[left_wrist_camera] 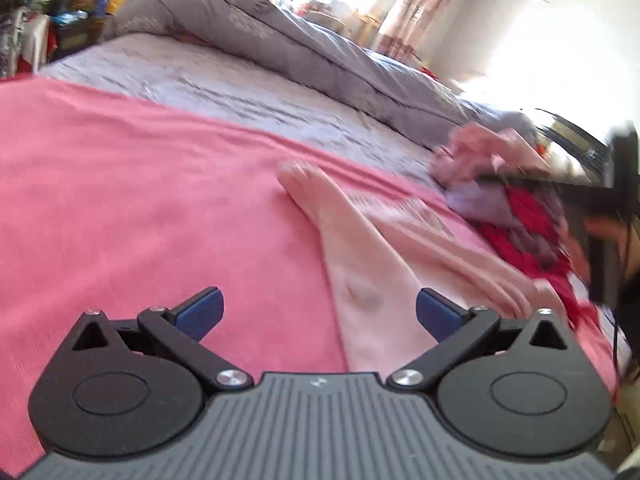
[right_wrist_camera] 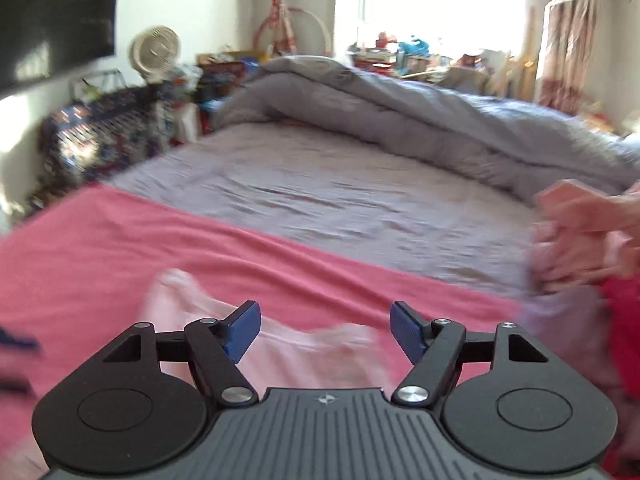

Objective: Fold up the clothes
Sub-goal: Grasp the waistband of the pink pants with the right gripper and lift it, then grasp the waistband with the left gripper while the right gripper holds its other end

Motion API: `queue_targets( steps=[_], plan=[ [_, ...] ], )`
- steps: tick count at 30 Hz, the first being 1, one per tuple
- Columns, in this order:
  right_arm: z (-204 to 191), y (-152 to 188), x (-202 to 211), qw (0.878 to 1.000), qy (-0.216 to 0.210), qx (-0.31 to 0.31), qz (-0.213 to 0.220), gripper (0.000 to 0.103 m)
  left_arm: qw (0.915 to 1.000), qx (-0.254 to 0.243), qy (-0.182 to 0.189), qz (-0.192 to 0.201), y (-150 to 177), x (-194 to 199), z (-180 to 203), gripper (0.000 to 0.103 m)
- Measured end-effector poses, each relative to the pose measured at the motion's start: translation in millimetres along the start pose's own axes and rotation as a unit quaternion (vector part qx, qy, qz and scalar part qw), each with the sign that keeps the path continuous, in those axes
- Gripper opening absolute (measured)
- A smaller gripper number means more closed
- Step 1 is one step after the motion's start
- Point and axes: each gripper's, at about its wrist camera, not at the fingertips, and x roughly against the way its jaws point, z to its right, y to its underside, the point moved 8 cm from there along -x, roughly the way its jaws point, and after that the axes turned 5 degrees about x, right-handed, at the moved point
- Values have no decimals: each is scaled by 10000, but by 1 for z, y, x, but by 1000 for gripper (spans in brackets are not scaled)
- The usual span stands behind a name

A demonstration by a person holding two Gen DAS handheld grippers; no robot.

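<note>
Both grippers sit nearest the lens, each with its jaws spread wide and nothing between the blue pads; the left gripper (left_wrist_camera: 320, 312) hovers over the bed (left_wrist_camera: 224, 80), the right gripper (right_wrist_camera: 325, 330) likewise. Beneath and ahead of both sets of jaws spreads a coral-pink blanket (left_wrist_camera: 120, 184), covering the near part of the bed; beyond it, farther from the jaws, lies the grey sheet (right_wrist_camera: 320, 192), and past that a rolled grey duvet (right_wrist_camera: 400, 108). A pale pink garment (left_wrist_camera: 360, 256) lies flat on the blanket, running from just under the left jaws' right pad away to the upper right; in the right wrist view the same pale pink garment (right_wrist_camera: 296, 352) lies directly below the open jaws, blurred. Right of both jaws sits a heap of clothes (left_wrist_camera: 516, 200), pink, lilac and red.
</note>
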Motion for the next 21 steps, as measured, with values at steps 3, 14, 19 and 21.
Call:
queue_targets(
  steps=[3, 14, 19, 21],
  plan=[
    [25, 21, -27, 9997, 81, -87, -231, 71, 9998, 135, -85, -70, -32, -29, -5, 103],
    [14, 49, -119, 9971, -337, -528, -437, 10, 9967, 82, -749, -294, -37, -96, -20, 103],
    [19, 27, -69, 9981, 158, -544, 245, 9, 9971, 119, -724, -219, -48, -98, -18, 103],
    [25, 14, -48, 9975, 296, -441, 475, 9, 9972, 21, -716, -208, -55, -101, -11, 103]
  ],
)
